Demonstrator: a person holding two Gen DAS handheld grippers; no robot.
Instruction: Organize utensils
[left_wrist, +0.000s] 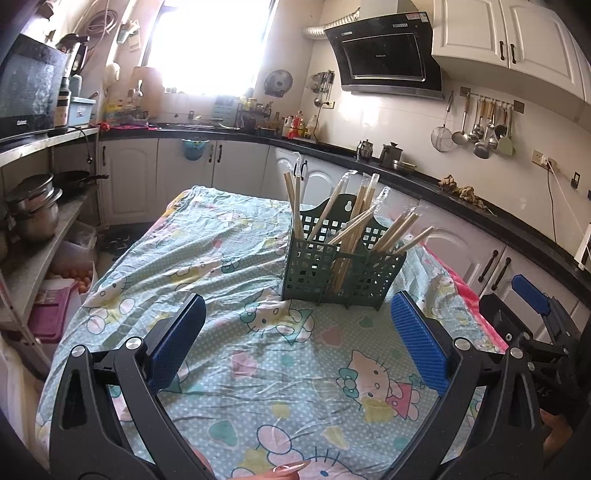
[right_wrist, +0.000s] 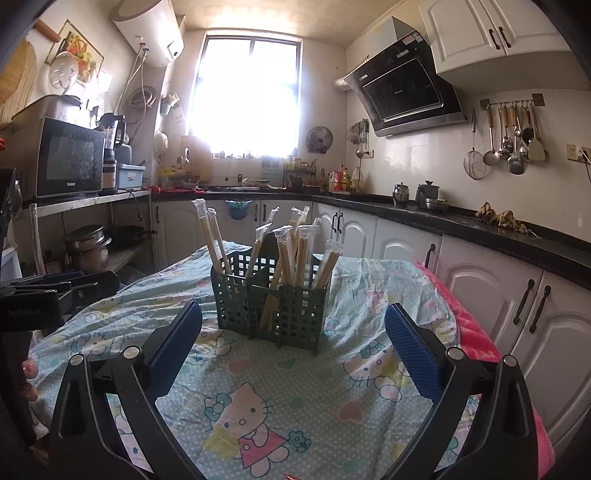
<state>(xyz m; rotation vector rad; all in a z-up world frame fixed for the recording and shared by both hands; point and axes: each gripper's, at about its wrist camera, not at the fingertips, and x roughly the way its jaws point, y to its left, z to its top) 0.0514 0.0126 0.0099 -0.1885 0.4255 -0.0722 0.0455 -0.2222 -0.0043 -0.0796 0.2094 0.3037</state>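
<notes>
A dark green slotted utensil basket (left_wrist: 343, 275) (right_wrist: 271, 308) stands upright on the table, past both grippers. Several wrapped wooden chopsticks (left_wrist: 364, 225) (right_wrist: 291, 251) lean in its compartments. My left gripper (left_wrist: 297, 328) hovers over the cloth just short of the basket, open, nothing between its blue pads (left_wrist: 419, 341). My right gripper (right_wrist: 293, 338) is also open and empty, facing the basket from the near side. In the left wrist view the right gripper (left_wrist: 532, 295) shows at the right edge. The left gripper's black body (right_wrist: 44, 299) shows at the left edge of the right wrist view.
A cartoon-cat patterned cloth (left_wrist: 229, 258) (right_wrist: 295, 398) covers the table, with a pink blanket (right_wrist: 469, 328) along its right side. A black countertop (right_wrist: 480, 225) with white cabinets wraps behind and to the right. A shelf with a microwave (right_wrist: 70, 162) and pots (left_wrist: 33, 206) stands at left.
</notes>
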